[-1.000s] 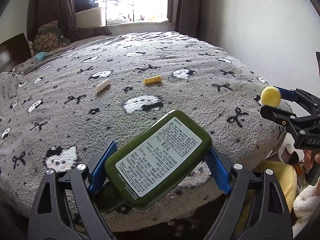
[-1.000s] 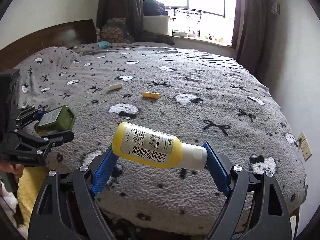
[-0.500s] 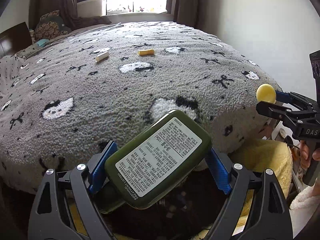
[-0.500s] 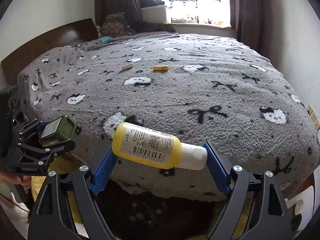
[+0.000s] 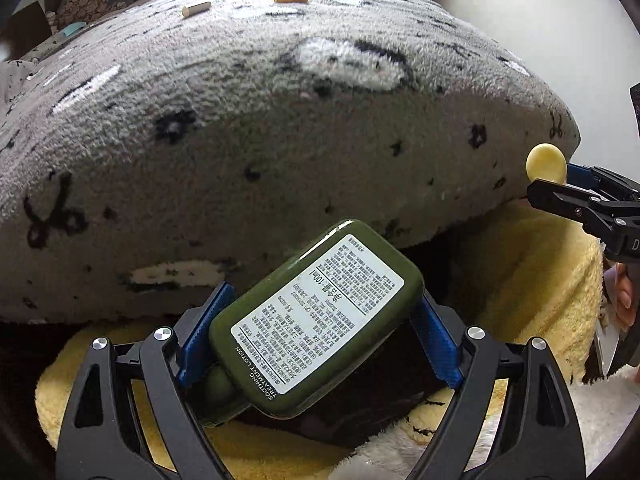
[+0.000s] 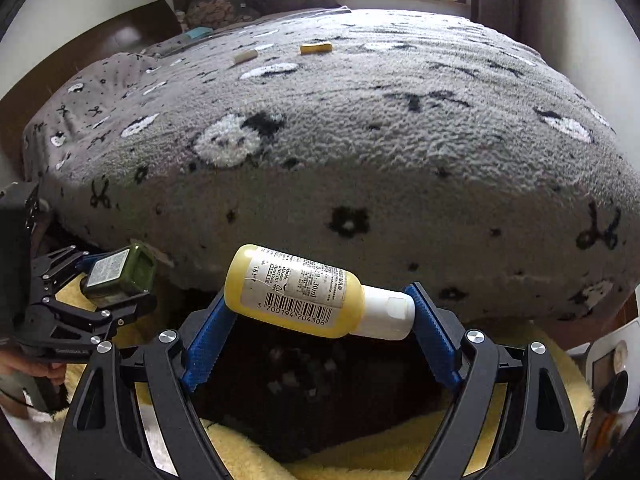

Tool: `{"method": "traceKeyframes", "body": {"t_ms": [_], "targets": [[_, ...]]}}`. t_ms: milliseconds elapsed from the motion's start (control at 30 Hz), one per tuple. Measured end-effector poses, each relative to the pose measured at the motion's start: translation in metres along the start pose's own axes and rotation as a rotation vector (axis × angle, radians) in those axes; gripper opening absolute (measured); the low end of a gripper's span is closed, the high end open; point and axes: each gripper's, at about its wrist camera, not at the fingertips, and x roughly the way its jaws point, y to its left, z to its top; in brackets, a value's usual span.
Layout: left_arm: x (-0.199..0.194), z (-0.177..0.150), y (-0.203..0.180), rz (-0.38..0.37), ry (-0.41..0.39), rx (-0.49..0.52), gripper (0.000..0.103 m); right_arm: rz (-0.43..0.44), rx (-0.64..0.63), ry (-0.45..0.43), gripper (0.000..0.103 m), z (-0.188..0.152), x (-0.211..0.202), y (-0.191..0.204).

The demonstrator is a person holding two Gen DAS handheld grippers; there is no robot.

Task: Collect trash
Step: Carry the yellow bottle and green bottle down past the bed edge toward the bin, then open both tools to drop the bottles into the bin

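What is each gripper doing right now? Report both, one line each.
Left gripper: closed on the green lotion bottle.
Right gripper: closed on the yellow bottle, white cap against one finger.

The bed's blanketed edge (image 6: 360, 208) rises as a wall just beyond both grippers, blocking passage straight ahead at this height. Below them a dark opening (image 6: 312, 384) ringed by yellow plush (image 6: 352, 460) lies free. The left gripper (image 5: 316, 320), filled by the green bottle (image 5: 320, 316), and the right gripper (image 6: 316, 312), filled by the yellow bottle (image 6: 296, 292), sit side by side, near each other. Far up, the bed top is clear around a white stick (image 6: 245, 56) and a yellow stick (image 6: 316, 47).
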Motion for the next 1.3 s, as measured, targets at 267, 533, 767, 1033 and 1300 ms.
{"method": "traceKeyframes", "body": {"t_ms": [267, 533, 767, 1033, 1300], "targets": [[0.051, -0.021, -0.001, -0.004, 0.122, -0.014, 0.082, 0.004, 0.016, 0.106, 0.085, -0.019, 0.038, 0.001], [0.086, -0.04, -0.004, -0.028, 0.228, -0.024, 0.082, 0.016, 0.039, 0.212, 0.085, -0.039, 0.072, 0.001], [0.11, -0.047, -0.011, -0.066, 0.304, -0.026, 0.082, 0.071, 0.088, 0.288, 0.085, -0.052, 0.092, 0.0], [0.128, -0.054, -0.018, -0.099, 0.359, -0.028, 0.082, 0.102, 0.102, 0.351, 0.085, -0.059, 0.108, 0.006], [0.137, -0.054, -0.01, -0.109, 0.389, -0.053, 0.082, 0.13, 0.116, 0.388, 0.085, -0.066, 0.121, 0.014]]}}
